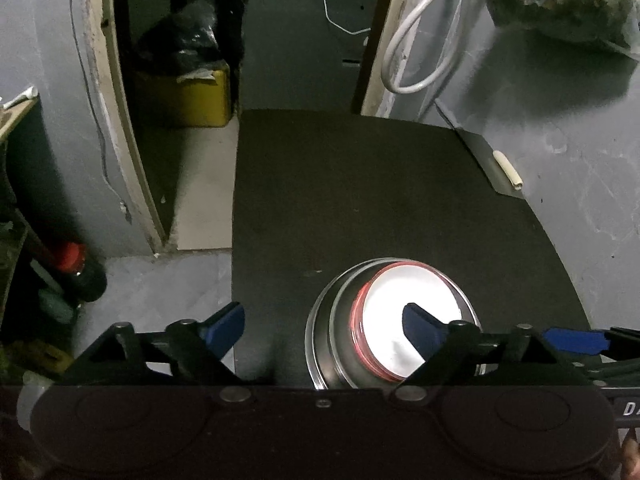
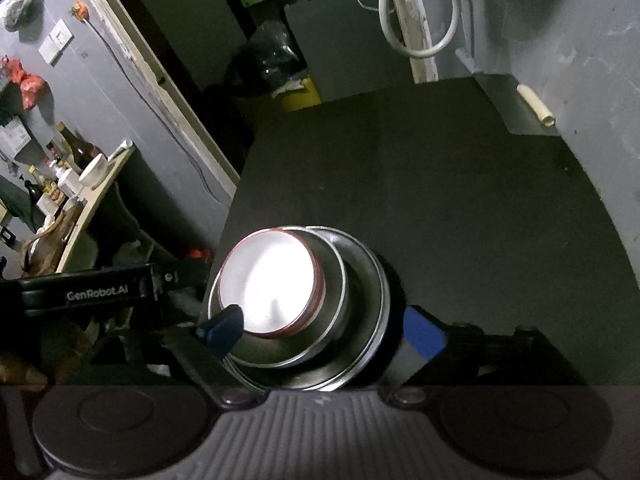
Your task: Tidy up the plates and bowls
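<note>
Dishes sit in one neat pile near the front edge of the dark table (image 2: 460, 184). At the bottom is a wide shiny metal plate (image 2: 372, 280), on it a deeper metal bowl (image 2: 338, 292), and on top a small white bowl with a red rim (image 2: 270, 282), which glows bright under the light. Big goes under small, so the pile stands steady and takes up little room. The left gripper (image 1: 324, 322) hangs over the left side of the pile with its blue fingers (image 1: 424, 324) wide apart; one finger shows in front of the white bowl and the other out over the table edge, and neither seems to press on a dish. The right gripper (image 2: 322, 330) hangs over the other side, also spread wide, with one blue finger by the white bowl and the other past the plate's outer rim. Nothing is clamped in either one. I think they stand on both sides like this because two grips keep a pile level when it is set down, and open fingers let it rest on its own. To me the stacking looks done or nearly done. Behind the table are grey walls, a white hose (image 1: 416, 40), a yellow box (image 1: 188, 96) and a shelf of bottles (image 2: 60, 168), all well away from the dishes.
</note>
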`<state>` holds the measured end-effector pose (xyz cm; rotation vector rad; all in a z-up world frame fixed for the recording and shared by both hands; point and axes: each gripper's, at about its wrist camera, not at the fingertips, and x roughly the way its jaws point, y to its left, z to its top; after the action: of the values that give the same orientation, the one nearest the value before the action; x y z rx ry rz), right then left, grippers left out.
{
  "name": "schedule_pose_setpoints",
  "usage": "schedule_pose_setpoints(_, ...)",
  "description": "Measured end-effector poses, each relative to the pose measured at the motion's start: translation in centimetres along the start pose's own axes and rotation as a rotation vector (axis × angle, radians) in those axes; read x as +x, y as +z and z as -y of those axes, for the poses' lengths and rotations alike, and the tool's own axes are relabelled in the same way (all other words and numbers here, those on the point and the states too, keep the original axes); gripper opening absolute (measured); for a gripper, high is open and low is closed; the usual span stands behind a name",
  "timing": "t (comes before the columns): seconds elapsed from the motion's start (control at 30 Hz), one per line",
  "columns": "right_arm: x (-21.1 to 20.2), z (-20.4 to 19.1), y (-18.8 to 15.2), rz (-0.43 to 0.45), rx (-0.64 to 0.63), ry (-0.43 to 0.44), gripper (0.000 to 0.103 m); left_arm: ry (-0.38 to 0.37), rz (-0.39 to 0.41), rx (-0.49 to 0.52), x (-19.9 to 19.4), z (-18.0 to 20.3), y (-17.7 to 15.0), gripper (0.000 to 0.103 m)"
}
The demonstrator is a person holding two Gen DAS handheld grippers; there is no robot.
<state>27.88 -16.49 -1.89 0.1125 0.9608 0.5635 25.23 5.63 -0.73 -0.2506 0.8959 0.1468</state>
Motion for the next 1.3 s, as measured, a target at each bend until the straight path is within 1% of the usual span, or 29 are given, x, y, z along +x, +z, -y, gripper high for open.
schedule_pose_setpoints(0.07, -0.6, 0.2, -0.2, 0.018, 0.002, 0.004, 0.099, 0.012, 0.011, -0.009, -0.5, 0.1, -0.2, 0.098)
schedule_pose_setpoints(0.13, -1.1, 0.5, -0.5, 0.039, 0.006, 0.004, 0.103, 0.024, 0.015, -0.018, -0.8, 0.3, -0.4, 0.101)
schedule_pose_setpoints(0.2, -1.7, 1.0, -0.8, 0.066, 0.009, 0.008, 0.103, 0.033, 0.012, -0.022, -1.2, 0.5, -0.7, 0.102)
schedule_pose_setpoints(0.4, -3.3, 1.7, -1.6, 0.111, -0.003, 0.025, 0.103, 0.042, -0.002, -0.045, -2.0, 1.1, -1.8, 0.102)
schedule_pose_setpoints(0.5, -4.1, 1.7, -2.0, 0.138, -0.017, 0.032, 0.103, 0.02, 0.027, -0.05, -2.7, 1.5, -2.4, 0.102)
schedule_pose_setpoints(0.7, -5.6, 1.8, -3.0, 0.184, -0.044, 0.047, 0.103, 0.028, 0.071, -0.052, -4.3, 2.7, -3.9, 0.102)
schedule_pose_setpoints(0.87, -6.6, 2.2, -3.6, 0.193, -0.058, 0.057, 0.103, 0.026, 0.073, -0.062, -5.1, 3.4, -4.8, 0.102)
schedule_pose_setpoints(1.13, -7.5, 2.5, -4.3, 0.208, -0.062, 0.075, 0.103, 0.049, 0.096, -0.067, -6.5, 4.4, -6.1, 0.102)
schedule_pose_setpoints(1.3, -7.5, 2.4, -4.7, 0.214, -0.059, 0.076, 0.103, 0.073, 0.127, -0.051, -7.3, 4.7, -6.6, 0.102)
